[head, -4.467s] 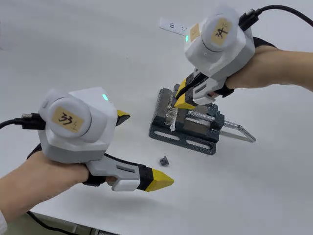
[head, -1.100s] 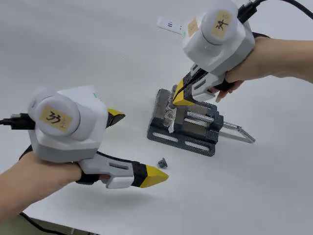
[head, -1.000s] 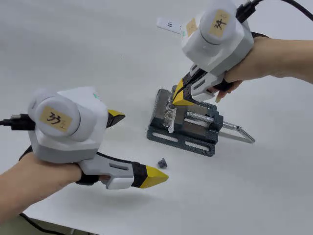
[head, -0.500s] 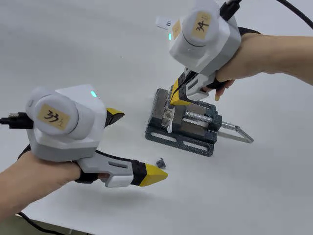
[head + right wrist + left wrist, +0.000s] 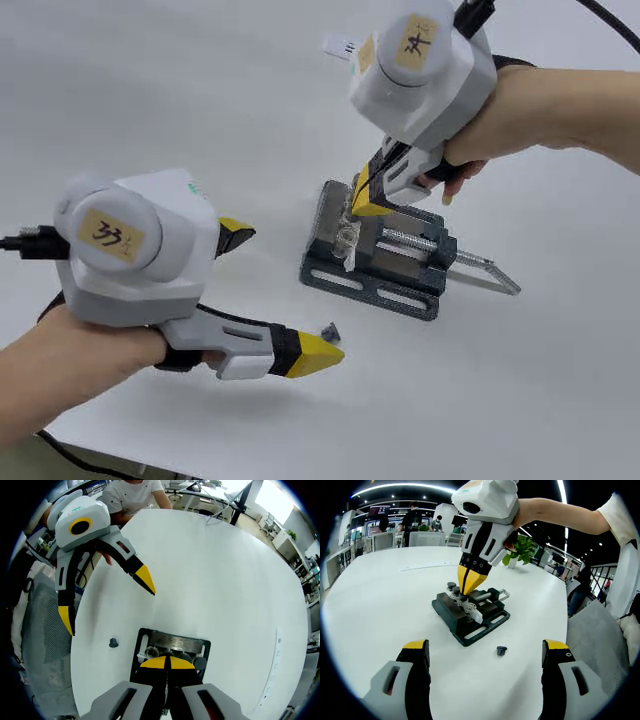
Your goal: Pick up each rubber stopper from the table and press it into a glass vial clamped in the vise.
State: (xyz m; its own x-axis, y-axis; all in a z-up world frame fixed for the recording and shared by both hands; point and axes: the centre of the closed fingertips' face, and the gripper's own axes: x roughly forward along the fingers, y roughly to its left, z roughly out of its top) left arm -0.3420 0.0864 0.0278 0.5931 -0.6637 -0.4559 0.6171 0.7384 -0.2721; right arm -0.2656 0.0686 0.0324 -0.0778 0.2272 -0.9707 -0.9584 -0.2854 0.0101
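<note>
Head view, one stopper (image 5: pixel 329 331), one vise (image 5: pixel 388 291), left tongs (image 5: pixel 284 292), right tongs (image 5: pixel 364 201)

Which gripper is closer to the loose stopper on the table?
Left. The left gripper, open, has the stopper just beyond one fingertip; the right gripper is shut above the vise.
</note>
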